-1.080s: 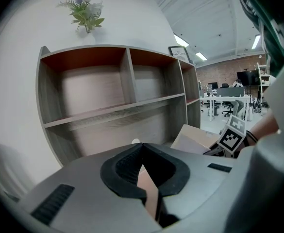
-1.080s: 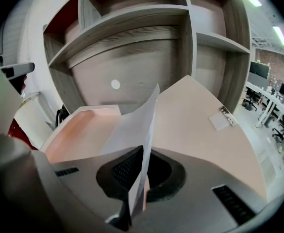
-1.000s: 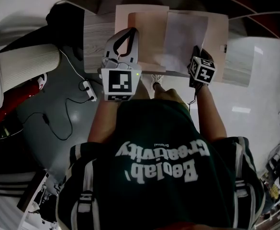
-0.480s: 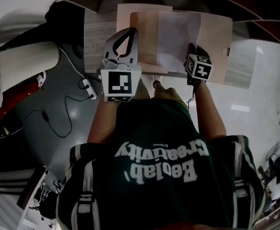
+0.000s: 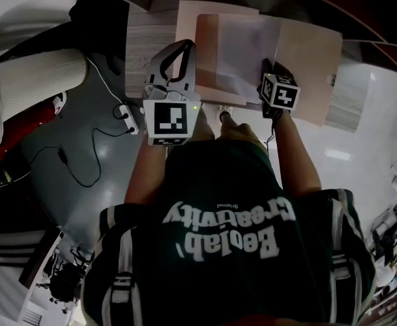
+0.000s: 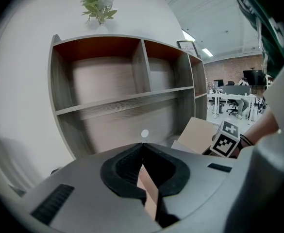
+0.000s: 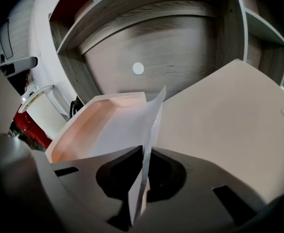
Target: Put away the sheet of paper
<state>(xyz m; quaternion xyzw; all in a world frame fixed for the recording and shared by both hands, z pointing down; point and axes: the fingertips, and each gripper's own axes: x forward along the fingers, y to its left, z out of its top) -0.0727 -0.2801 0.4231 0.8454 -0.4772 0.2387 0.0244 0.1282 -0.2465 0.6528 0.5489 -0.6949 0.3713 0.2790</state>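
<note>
Progress, in the head view, looks about halfway: the sheet of paper lies slanted over the open folder near the desk's front edge, not yet flat inside it. In the left gripper view, the left gripper is clenched on 1 tan folder flap. In the right gripper view, the right gripper pinches the sheet's near edge, which stands upright between its 2 jaws. Likely remaining: lay the sheet in, let go, close the folder.
</note>
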